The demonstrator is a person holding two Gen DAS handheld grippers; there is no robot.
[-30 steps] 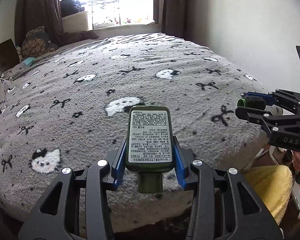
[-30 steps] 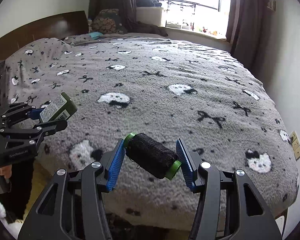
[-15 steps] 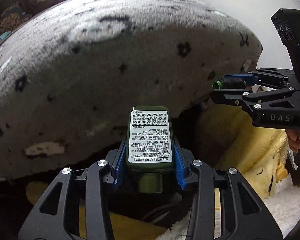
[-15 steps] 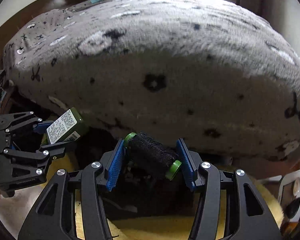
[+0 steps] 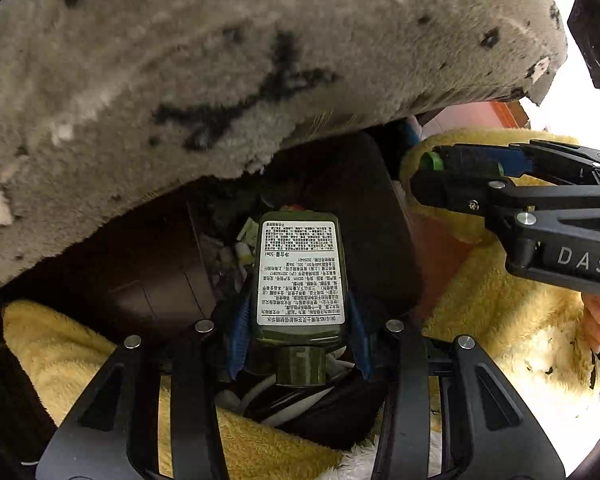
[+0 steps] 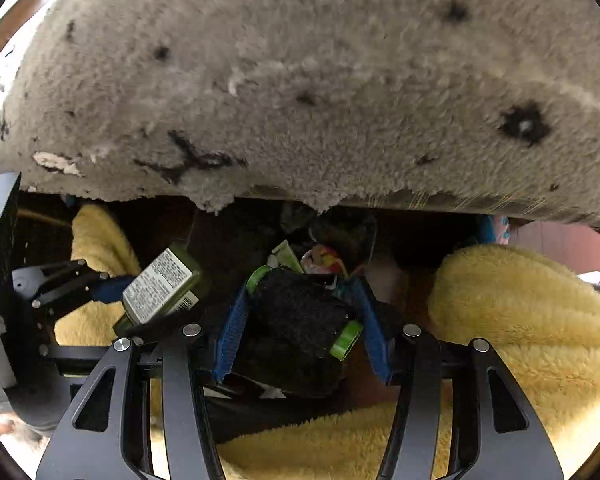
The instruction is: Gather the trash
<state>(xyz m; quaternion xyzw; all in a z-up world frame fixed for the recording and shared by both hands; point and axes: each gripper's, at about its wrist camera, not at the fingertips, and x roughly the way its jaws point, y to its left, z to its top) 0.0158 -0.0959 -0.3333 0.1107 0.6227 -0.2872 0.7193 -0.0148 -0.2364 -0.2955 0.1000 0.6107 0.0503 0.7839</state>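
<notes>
My left gripper (image 5: 300,304) is shut on a dark green bottle (image 5: 300,272) with a white printed label, cap toward the camera. It points steeply down over a dark bin (image 5: 364,208) holding scraps. The right gripper (image 6: 302,314) is shut on a black thread spool (image 6: 300,312) with green ends, held slanted above the same bin (image 6: 340,232). In the left wrist view the right gripper (image 5: 440,172) and its spool (image 5: 468,160) hang to the right. In the right wrist view the left gripper (image 6: 124,296) and the bottle (image 6: 160,284) sit at the left.
A grey fleece bed cover (image 5: 220,60) overhangs the top of both views. Yellow fleece (image 6: 520,312) lies around the bin on the floor. A green tube (image 6: 286,254) and a colourful wrapper (image 6: 322,258) lie in the bin. A hand (image 5: 598,320) shows at the right edge.
Both grippers sank from above the bed top to beside its edge and tipped downward. The bin and yellow fleece came into view. The bottle and spool stay gripped.
</notes>
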